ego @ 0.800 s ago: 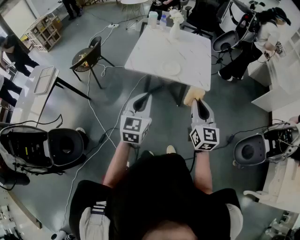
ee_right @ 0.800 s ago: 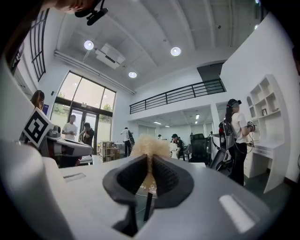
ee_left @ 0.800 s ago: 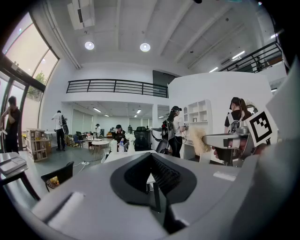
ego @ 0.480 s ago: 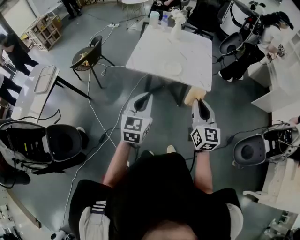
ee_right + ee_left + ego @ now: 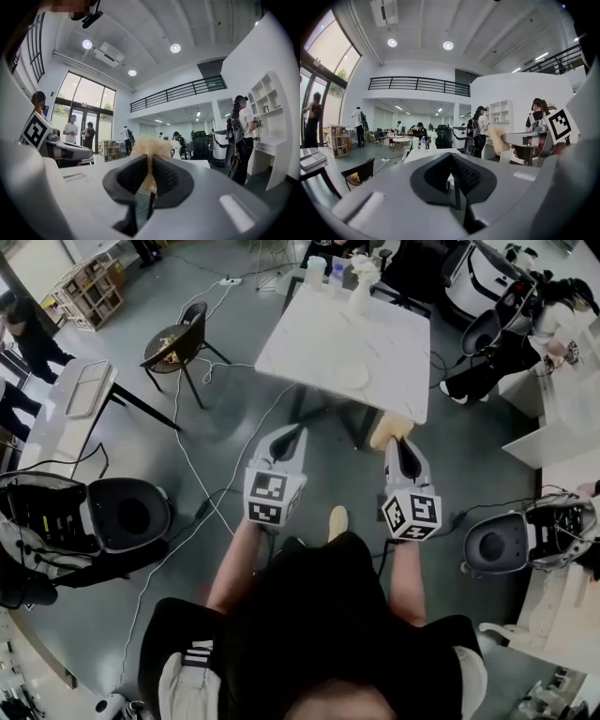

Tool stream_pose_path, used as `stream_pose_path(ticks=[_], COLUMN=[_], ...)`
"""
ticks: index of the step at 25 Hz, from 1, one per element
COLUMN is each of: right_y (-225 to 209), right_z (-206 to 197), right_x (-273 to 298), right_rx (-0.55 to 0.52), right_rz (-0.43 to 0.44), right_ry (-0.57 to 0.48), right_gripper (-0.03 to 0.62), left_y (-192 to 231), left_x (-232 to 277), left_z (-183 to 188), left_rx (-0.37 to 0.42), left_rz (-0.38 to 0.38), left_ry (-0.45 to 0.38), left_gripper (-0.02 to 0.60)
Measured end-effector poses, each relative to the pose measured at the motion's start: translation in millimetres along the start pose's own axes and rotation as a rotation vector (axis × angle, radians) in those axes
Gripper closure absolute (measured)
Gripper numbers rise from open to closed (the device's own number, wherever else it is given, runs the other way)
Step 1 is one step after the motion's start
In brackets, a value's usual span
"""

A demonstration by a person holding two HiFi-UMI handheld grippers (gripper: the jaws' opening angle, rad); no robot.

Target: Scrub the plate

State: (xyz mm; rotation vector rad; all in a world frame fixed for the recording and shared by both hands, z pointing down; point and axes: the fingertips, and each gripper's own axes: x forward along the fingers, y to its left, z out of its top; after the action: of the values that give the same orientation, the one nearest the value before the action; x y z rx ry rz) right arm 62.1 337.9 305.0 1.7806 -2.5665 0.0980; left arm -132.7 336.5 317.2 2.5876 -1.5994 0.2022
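A pale round plate [image 5: 352, 376] lies near the front edge of the white marble table [image 5: 319, 329] ahead of me. Both grippers are held out level over the floor, short of the table. My left gripper [image 5: 289, 439] is shut with nothing between its jaws [image 5: 451, 157]. My right gripper [image 5: 399, 442] is shut on a tan fluffy scrubber [image 5: 387, 430], whose tuft sticks out past the jaw tips [image 5: 150, 146]. In the left gripper view the scrubber [image 5: 499, 139] shows at the right, beyond the table [image 5: 426, 153].
A vase and bottles [image 5: 361, 287] stand at the table's far edge. A black chair [image 5: 178, 343] is at its left, with cables across the floor [image 5: 192, 474]. Round robot bases [image 5: 131, 517] [image 5: 492, 545] flank me. People stand at the room's edges.
The view has shifted slightly as the person steps toward the table; a shoe now shows further forward. Both grippers keep their places and their jaws stay as they were.
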Motion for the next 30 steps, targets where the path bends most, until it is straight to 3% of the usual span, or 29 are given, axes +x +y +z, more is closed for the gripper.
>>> stream_pose_path(ticks=[6,17,30], right_y=[-23,-99,-167], right_z=[-3,-1,-12], right_x=[29,128,214], right_rx=[0.001,0.013,0.051], right_rz=[0.015,0.048,0.148], right_ry=[-0.004,0.010,0.030], right_gripper=[0.556,0.557,0.556], left_y=[5,16,14], left_x=[36,160,265], left_z=[3,23,22], left_rx=[0.001,0.006,0.006], left_rz=[0.016,0.023,0.085], left_ry=[-0.004,0.017,0.072], left_gripper=[0.575,0.575,0.575])
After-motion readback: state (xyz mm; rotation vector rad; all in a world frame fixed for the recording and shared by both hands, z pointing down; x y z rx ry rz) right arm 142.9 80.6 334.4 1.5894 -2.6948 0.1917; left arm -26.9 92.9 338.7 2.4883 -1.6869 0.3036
